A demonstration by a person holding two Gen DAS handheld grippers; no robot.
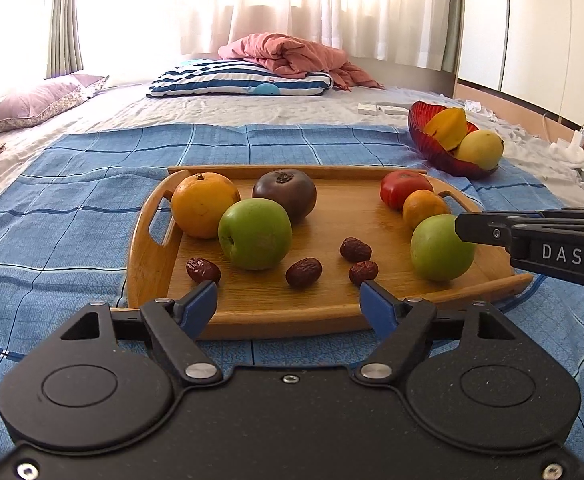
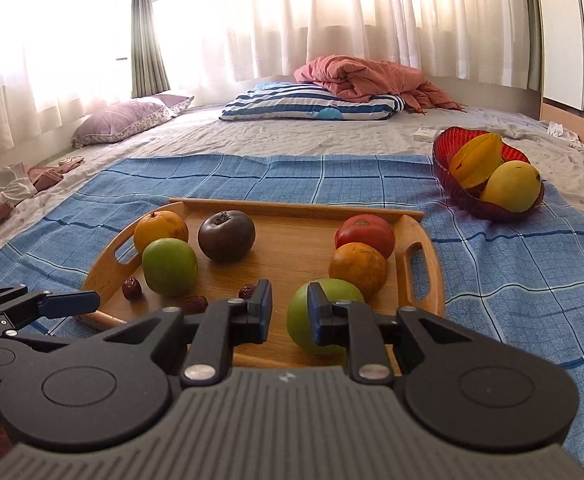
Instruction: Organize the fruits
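Tray on the bed ahead of me.
I see fruits on the tray (image 1: 372,216); the bowl (image 1: 424,136) sits behind it, right.

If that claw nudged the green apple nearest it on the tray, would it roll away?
Probably. The green apple is round and smooth, resting on a flat wooden tray, so a sideways push should roll it. The raised tray rim would likely stop it. Its glossy skin may slip between the pads of the right claw, which now stands slightly open.
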